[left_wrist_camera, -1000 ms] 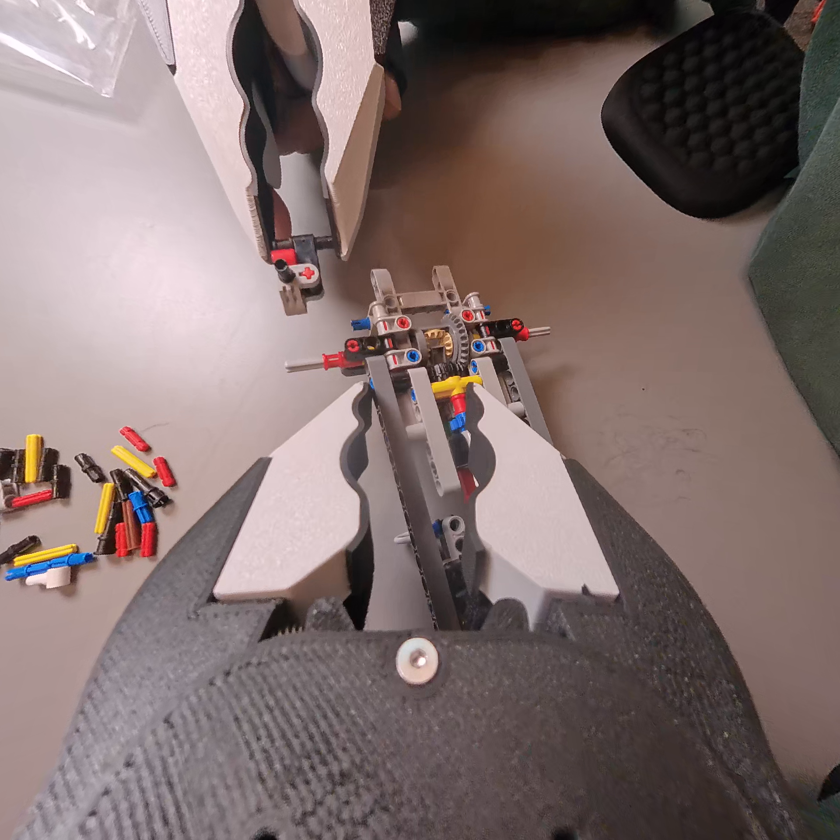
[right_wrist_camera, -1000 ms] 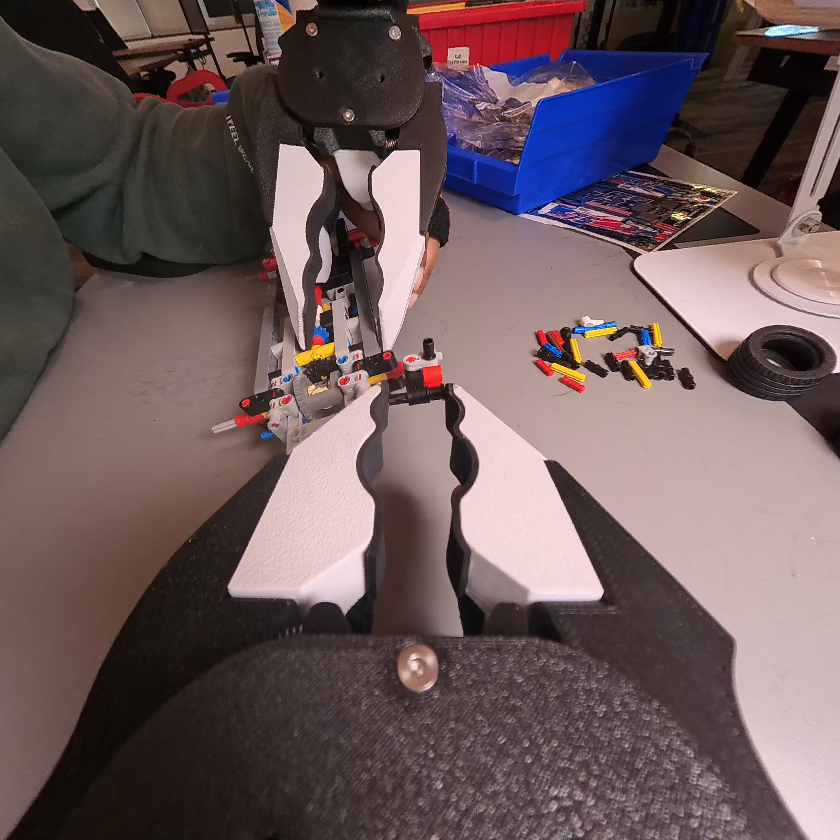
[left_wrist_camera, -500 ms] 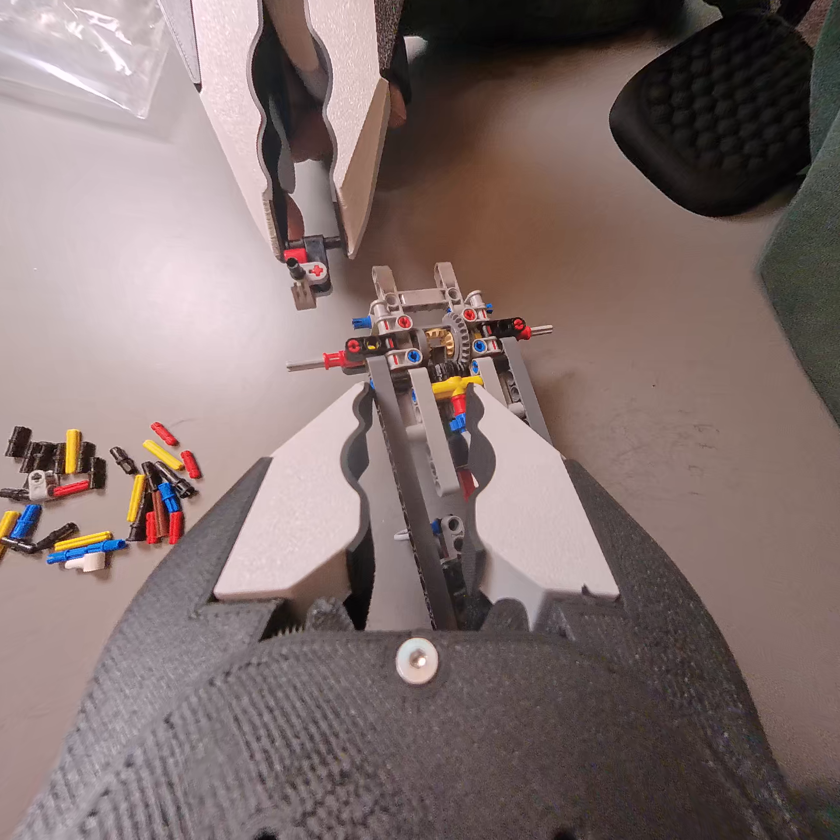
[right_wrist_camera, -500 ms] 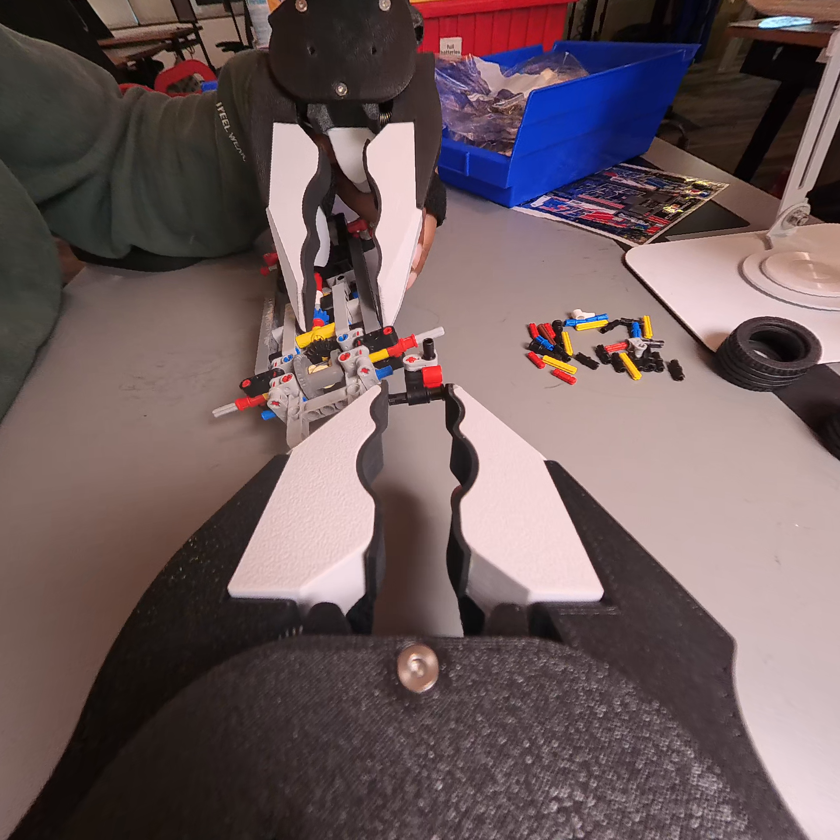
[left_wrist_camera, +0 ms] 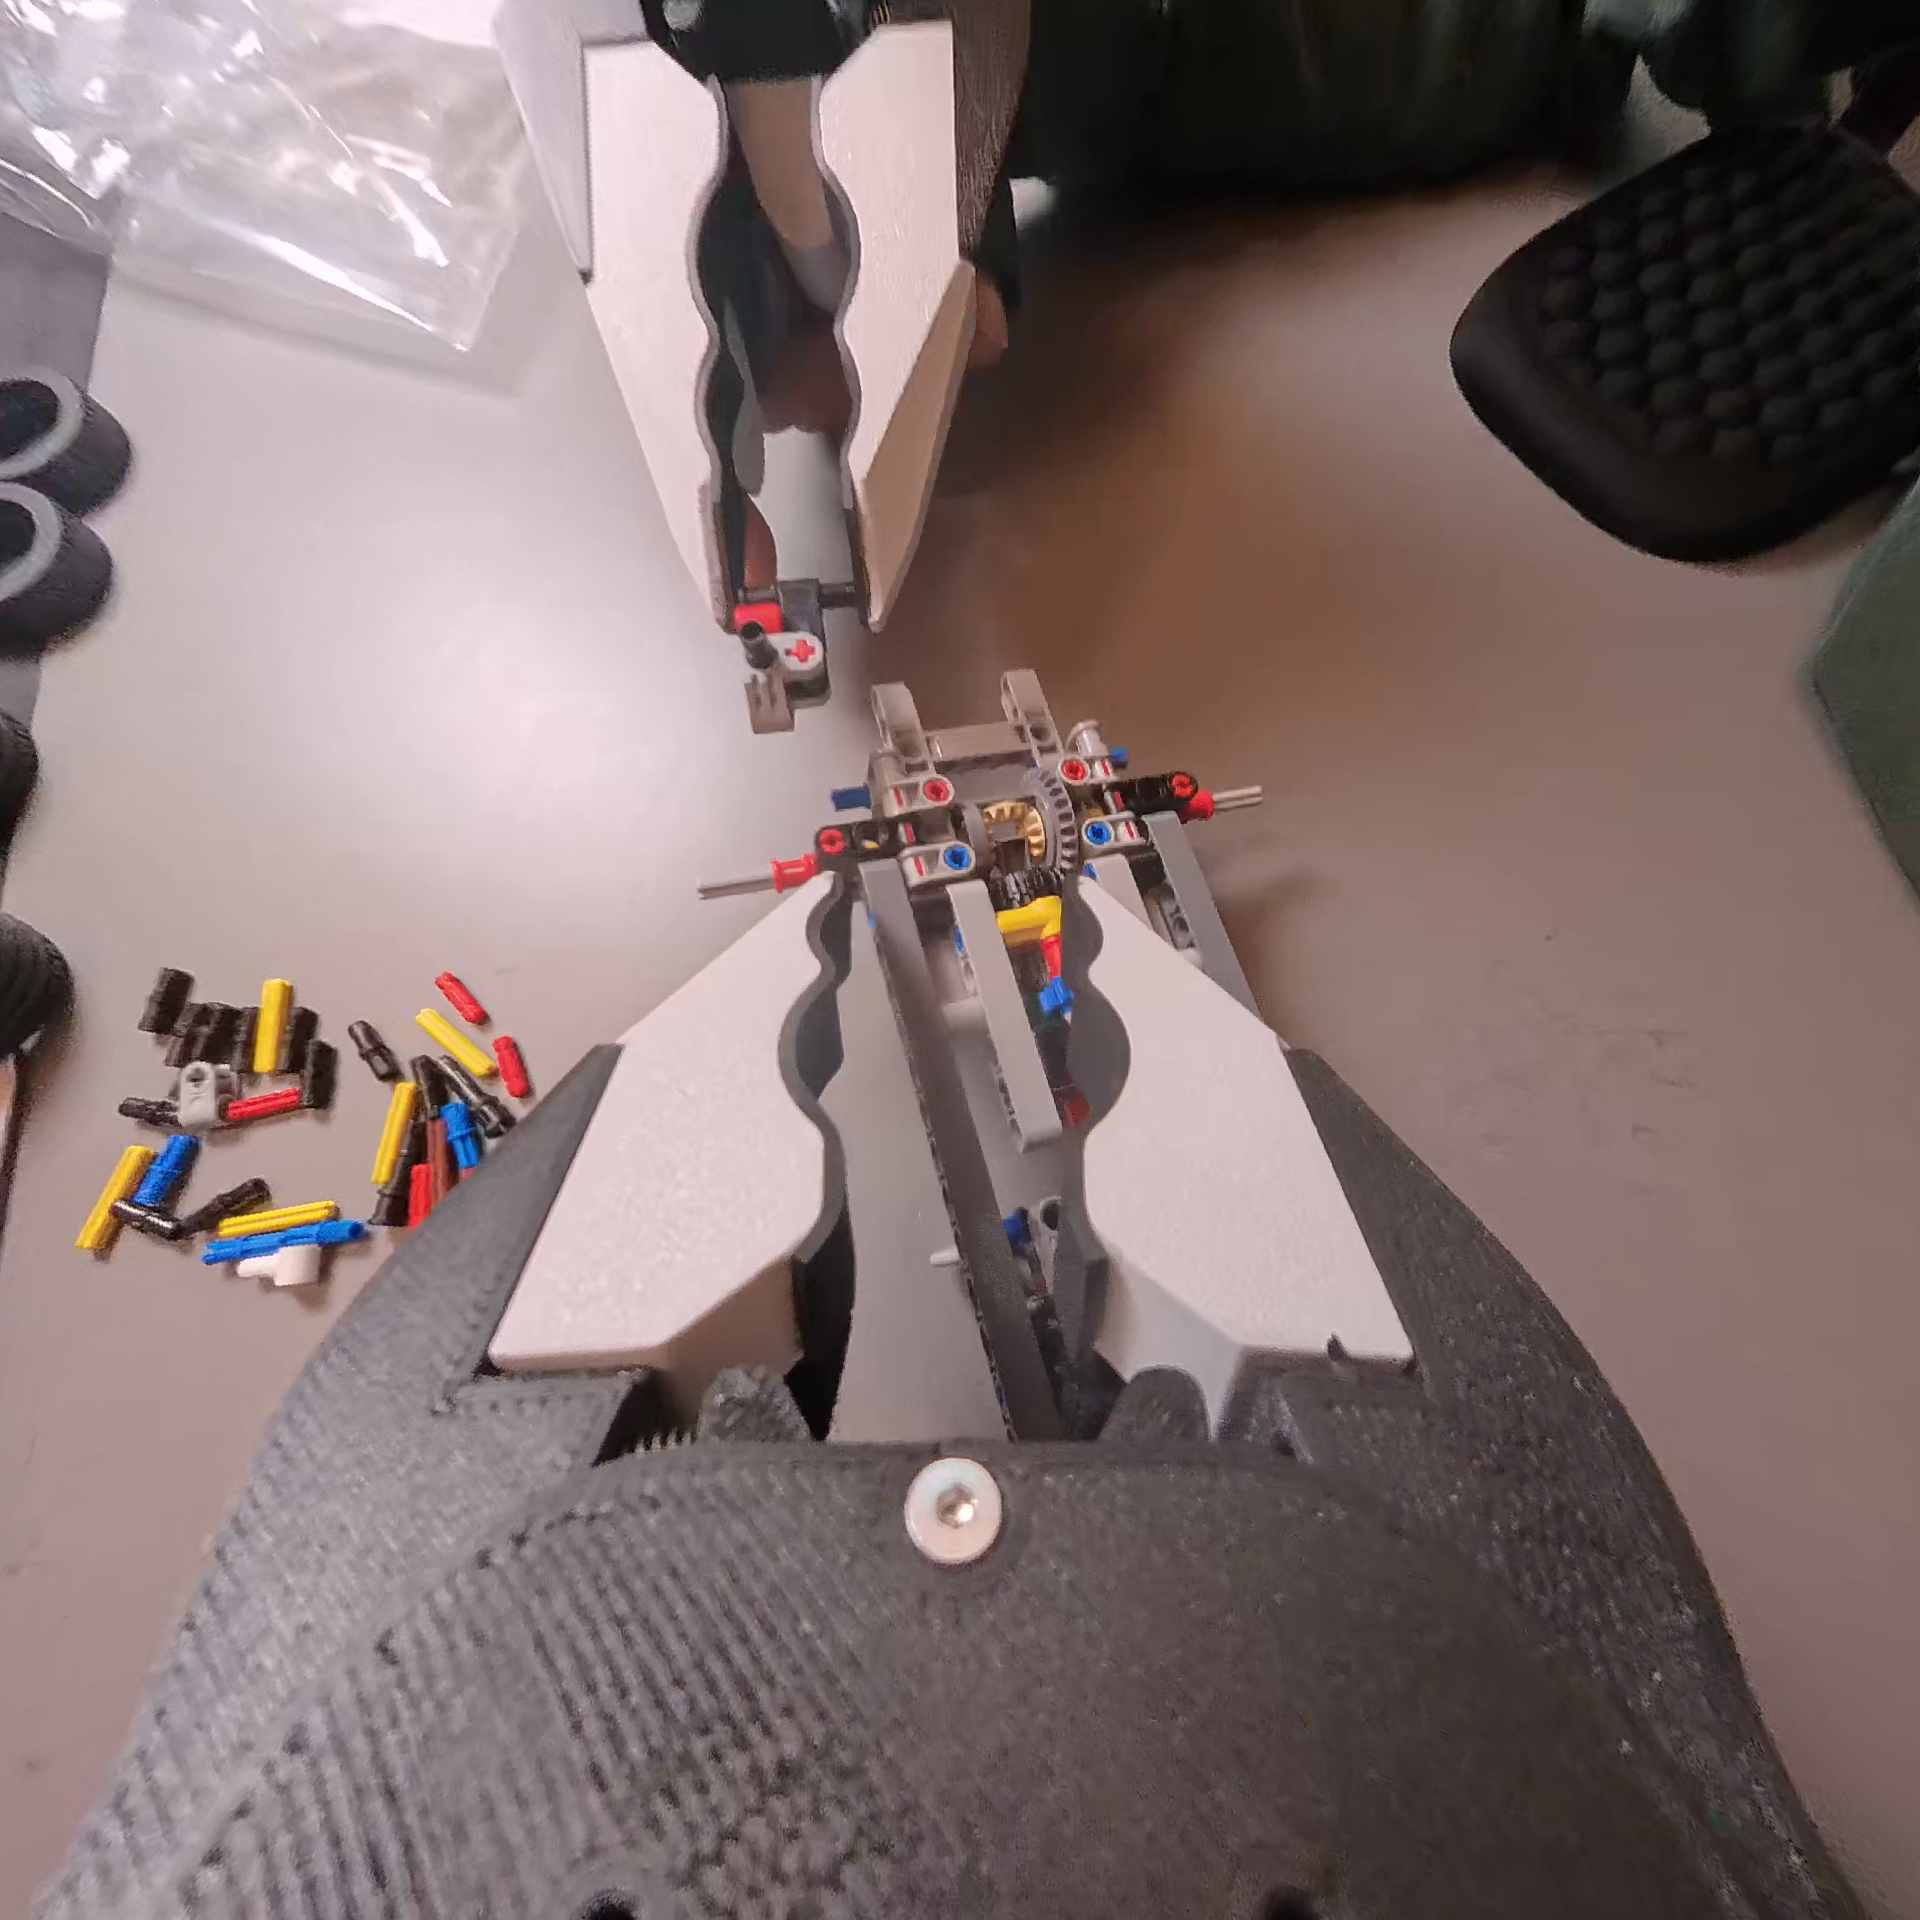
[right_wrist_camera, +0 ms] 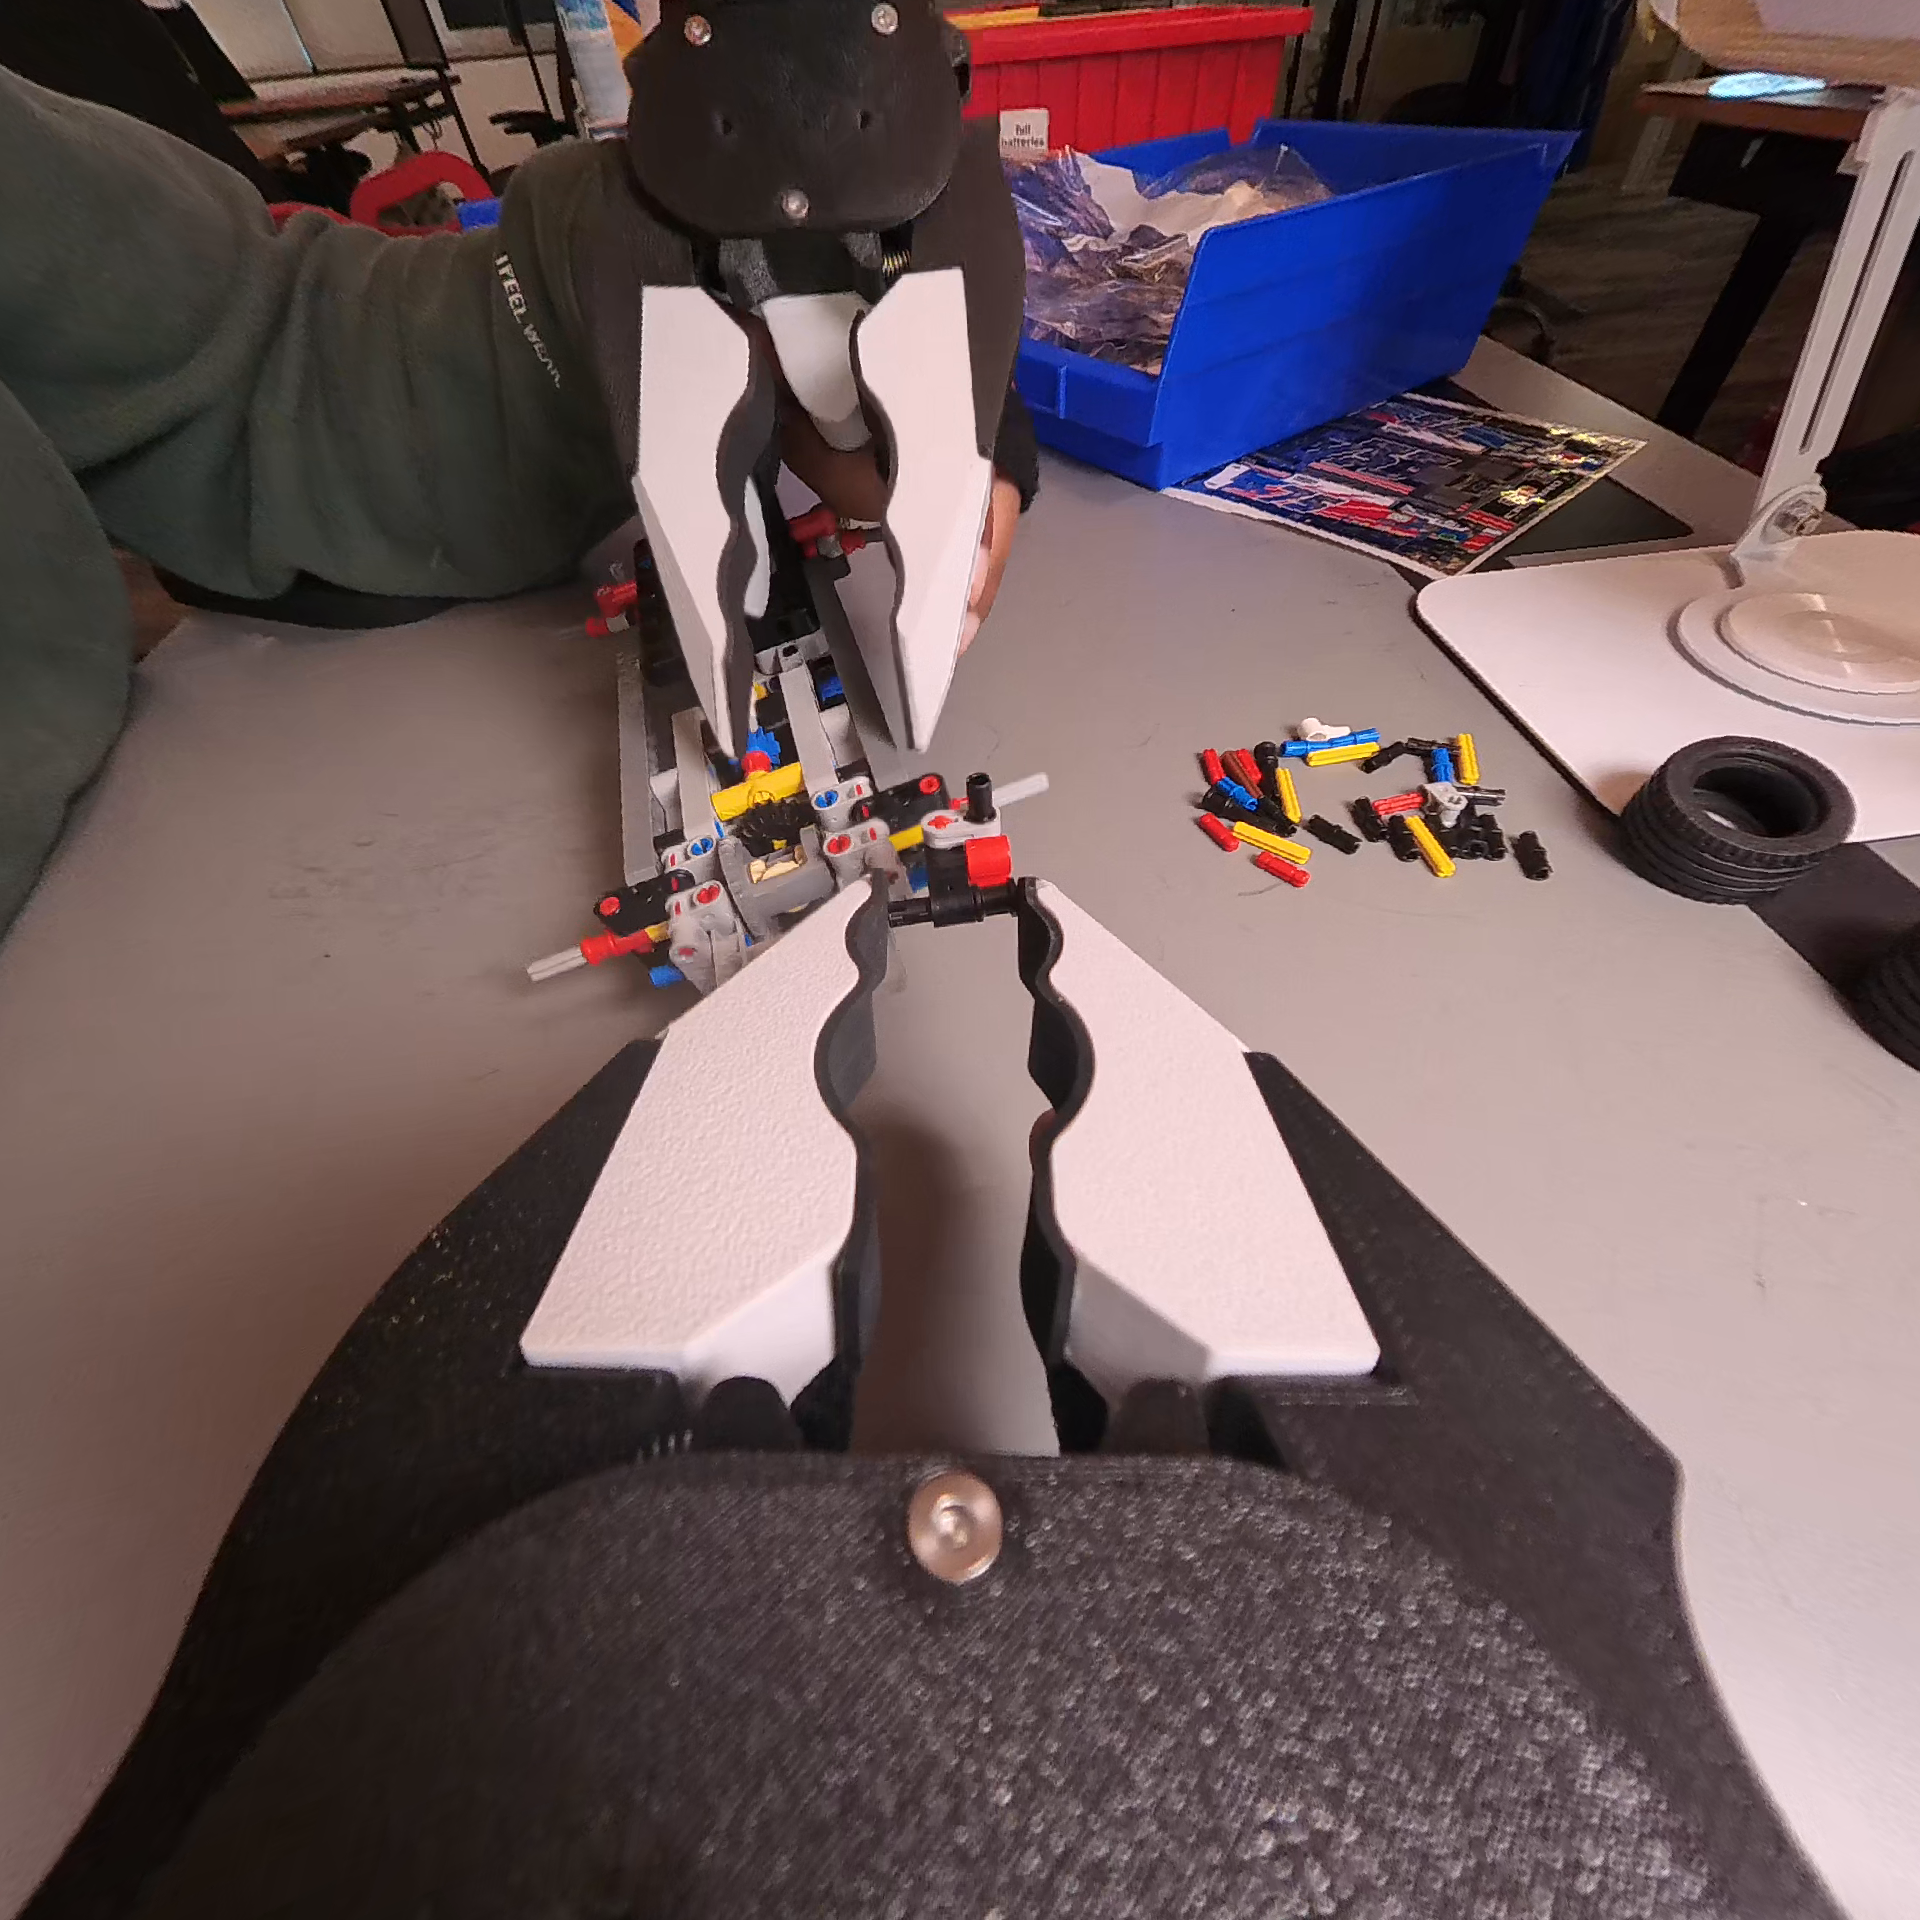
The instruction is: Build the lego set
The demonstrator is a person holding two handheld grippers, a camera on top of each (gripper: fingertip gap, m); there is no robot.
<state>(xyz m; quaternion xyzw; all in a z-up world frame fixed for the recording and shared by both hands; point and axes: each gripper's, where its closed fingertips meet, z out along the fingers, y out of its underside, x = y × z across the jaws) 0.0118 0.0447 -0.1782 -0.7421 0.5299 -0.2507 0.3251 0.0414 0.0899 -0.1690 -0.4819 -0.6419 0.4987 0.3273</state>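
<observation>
A grey lego chassis with a gear, a yellow part and red and blue pins lies on the table; it also shows in the right wrist view. My left gripper straddles its long grey beams and is shut on them; it shows from above in the right wrist view. My right gripper is shut on a small black, red and grey sub-assembly, held right by the chassis's thin grey axle end. The left wrist view shows this gripper and the sub-assembly just left of the chassis front.
A pile of loose coloured pins lies to one side. Black tyres, a white board, a booklet and a blue bin stand beyond. A plastic bag, a black seat and a green sleeve show too. Spacing between my two grippers at the tips: around 6 centimeters.
The chassis in my left gripper has turned and shifted a little, so its axle end now shows beside the sub-assembly. My right gripper has edged closer to the chassis, keeping its hold.
</observation>
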